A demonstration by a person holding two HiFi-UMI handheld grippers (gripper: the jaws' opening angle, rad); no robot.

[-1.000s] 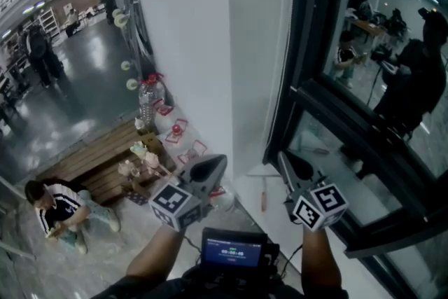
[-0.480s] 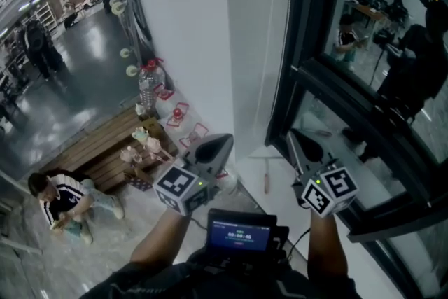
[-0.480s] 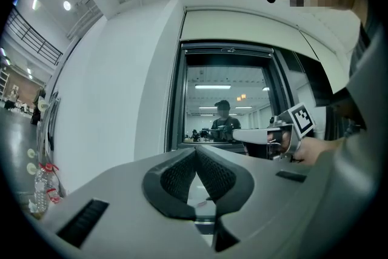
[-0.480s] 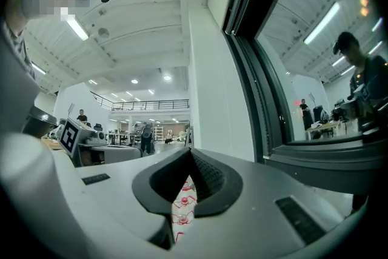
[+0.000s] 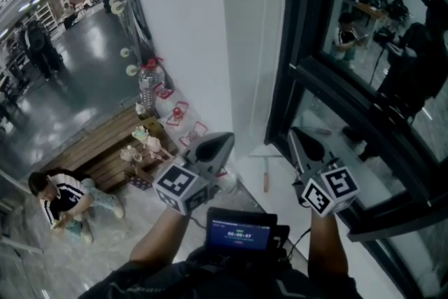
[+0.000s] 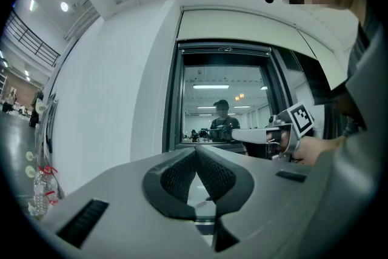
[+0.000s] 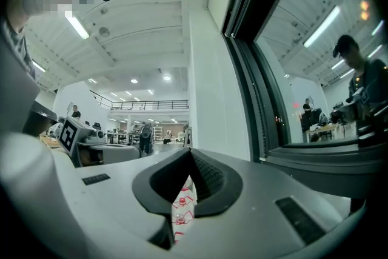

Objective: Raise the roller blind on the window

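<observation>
The window (image 5: 364, 45) with its black frame (image 5: 301, 31) runs down the right side of the head view, beside a white wall (image 5: 182, 24). In the left gripper view the window (image 6: 221, 100) stands straight ahead under a white box-like panel (image 6: 242, 24). I cannot pick out the blind's fabric or a cord. My left gripper (image 5: 222, 140) and right gripper (image 5: 295, 135) are held side by side, level, pointing at the wall and frame. The left gripper's (image 6: 196, 151) tips meet with nothing between them. The right gripper's (image 7: 190, 153) tips also meet, and nothing shows in them.
A water bottle (image 5: 145, 96) and red-and-white items (image 5: 178, 129) stand below by the wall. A wooden pallet (image 5: 105, 154) holds small objects, and a person (image 5: 59, 199) sits next to it. A thin tool (image 5: 264, 182) lies on the white ledge. People are reflected in the glass.
The head view has shifted slightly, so both grippers sit a little higher in the picture. They stay side by side with their jaws unchanged.
</observation>
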